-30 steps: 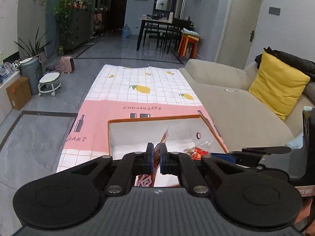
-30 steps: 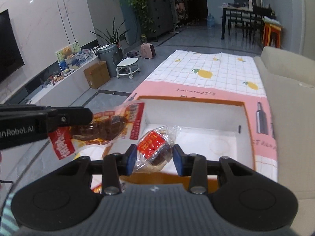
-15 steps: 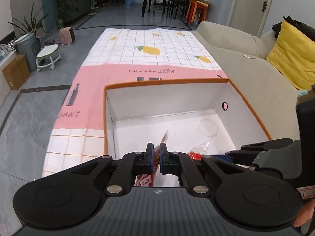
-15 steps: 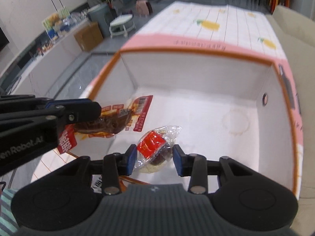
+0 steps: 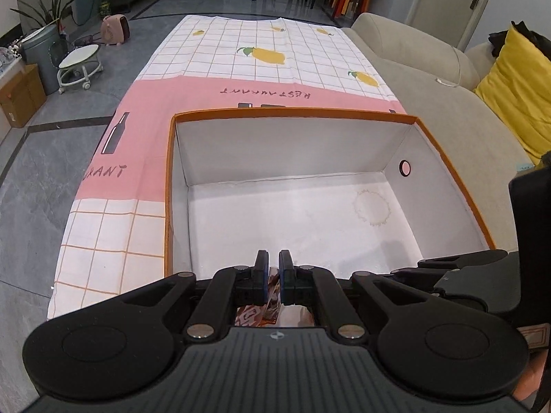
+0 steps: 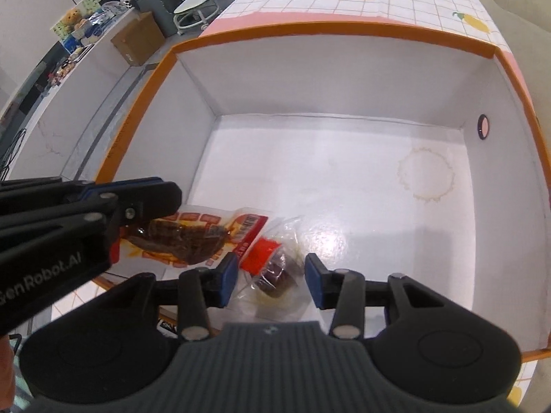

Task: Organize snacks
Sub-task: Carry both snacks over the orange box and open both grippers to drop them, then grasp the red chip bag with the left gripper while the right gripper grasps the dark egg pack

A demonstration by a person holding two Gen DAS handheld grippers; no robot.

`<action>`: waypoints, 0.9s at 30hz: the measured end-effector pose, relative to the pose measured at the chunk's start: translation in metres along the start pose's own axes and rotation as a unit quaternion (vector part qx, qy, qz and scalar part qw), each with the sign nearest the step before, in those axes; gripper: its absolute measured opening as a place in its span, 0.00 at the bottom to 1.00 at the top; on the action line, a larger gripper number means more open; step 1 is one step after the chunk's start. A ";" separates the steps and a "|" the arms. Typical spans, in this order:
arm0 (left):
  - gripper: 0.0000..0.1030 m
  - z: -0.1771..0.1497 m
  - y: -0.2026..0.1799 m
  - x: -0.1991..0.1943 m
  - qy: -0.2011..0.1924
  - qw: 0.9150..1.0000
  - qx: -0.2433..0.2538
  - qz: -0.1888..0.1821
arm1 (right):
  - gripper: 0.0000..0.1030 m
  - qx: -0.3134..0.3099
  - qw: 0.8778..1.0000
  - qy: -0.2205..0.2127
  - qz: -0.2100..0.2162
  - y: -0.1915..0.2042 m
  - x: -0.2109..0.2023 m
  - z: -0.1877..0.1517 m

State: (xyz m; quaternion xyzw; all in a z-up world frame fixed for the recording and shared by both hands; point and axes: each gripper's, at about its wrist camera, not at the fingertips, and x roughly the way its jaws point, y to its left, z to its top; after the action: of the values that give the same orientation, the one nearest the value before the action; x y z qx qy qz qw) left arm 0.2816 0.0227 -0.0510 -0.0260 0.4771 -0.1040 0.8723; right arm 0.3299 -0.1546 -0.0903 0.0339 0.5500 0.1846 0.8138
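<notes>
Now inside the orange-rimmed box [image 6: 344,179], near its left wall, my left gripper [image 6: 151,203] pinches the brown snack packet [image 6: 193,241]; my right gripper [image 6: 272,275], jaws just opening, loosely brackets the red-labelled wrapped snack [image 6: 275,265].

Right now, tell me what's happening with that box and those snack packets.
A person is putting snacks into the white box with the orange rim, a handheld gripper in each hand. The left gripper is shut on a flat packet with dark pieces inside, holding it low in the near left corner. The right gripper has just been opening, and the small round wrapped snack with the red label sits between its pads, seemingly loose on the box floor. The rest of the box floor is bare.
</notes>
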 end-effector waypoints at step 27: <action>0.62 -0.024 -0.014 -0.129 -0.118 0.993 -0.003 -0.007 | 0.68 -0.045 0.989 -0.131 -0.044 0.028 -0.122 -0.038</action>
State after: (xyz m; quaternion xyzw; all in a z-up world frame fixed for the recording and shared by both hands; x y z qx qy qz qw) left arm 0.1916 0.0372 0.0445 -0.0441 0.3705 -0.1050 0.9218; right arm 0.2479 -0.1752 0.0092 -0.0029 0.4307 0.1668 0.8869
